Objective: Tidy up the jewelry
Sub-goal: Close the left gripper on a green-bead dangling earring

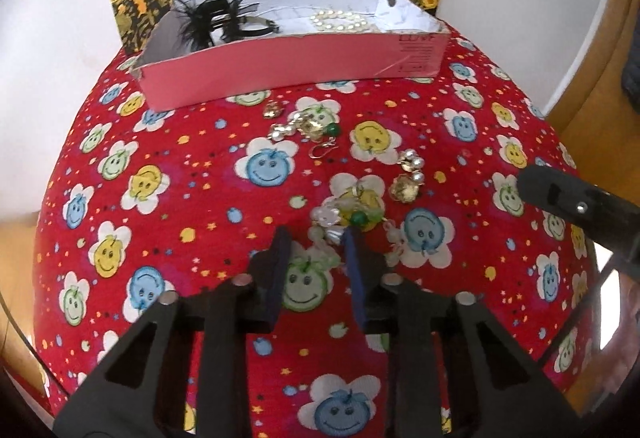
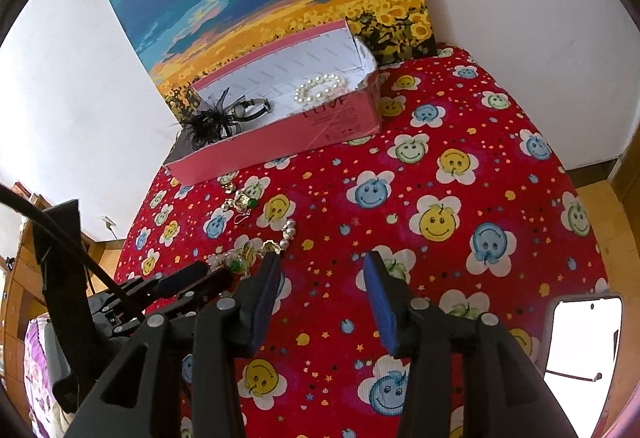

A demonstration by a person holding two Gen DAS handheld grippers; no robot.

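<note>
While left tool gapes at half-hidden bead cluster | right tool spread; phone cut off

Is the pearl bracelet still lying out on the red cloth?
No, the pearl bracelet lies inside the pink box, beside the black feathered piece.

The pink cardboard box carries the word "LOVE" on its front side; the smaller print below is unreadable.
</note>
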